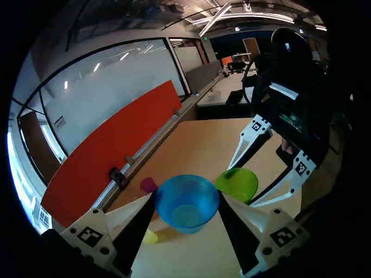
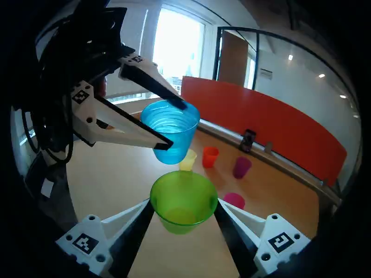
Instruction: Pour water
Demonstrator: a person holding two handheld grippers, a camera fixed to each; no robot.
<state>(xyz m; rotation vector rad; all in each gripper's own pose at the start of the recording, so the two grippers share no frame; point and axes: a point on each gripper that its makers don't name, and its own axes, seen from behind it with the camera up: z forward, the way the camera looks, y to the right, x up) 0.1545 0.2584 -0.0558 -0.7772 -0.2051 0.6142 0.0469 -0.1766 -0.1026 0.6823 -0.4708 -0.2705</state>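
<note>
Pouring set-up, left gripper view: your left tool [image 1: 187, 197] pinches the blue cup [image 1: 187, 206], one finger pressed on each side of its wall. The cup is upright, its mouth open toward the camera, held above the bench [image 1: 204, 139]. Just beside it, to the right, the green cup [image 1: 237, 184] sits clamped in your right tool [image 1: 241, 186], a finger on each side. The two rims are near but apart. A pink cup [image 1: 148, 184] and a yellow cup [image 1: 149, 237] stand on the bench below, and an orange panel [image 1: 116, 139] runs along the bench's far edge. Whether either held cup has water in it cannot be told.

Right gripper view: your right tool [image 2: 184, 204] grips the green cup [image 2: 184, 201] upright, close to the camera. Beyond and above it, the left tool [image 2: 171, 125] holds the blue cup [image 2: 170, 129], also level. An orange cup [image 2: 209, 156] and a purple cup [image 2: 241, 167] stand farther back on the bench.

The blue cup looks to be the one that pours, since it sits higher. To do it well, hold the green cup level and steady. Bring the blue lip over the middle of the green mouth first. Then roll your left wrist slowly so the stream stays thin. Grip firmly but don't squeeze harder, as thin cup walls probably flex.
</note>
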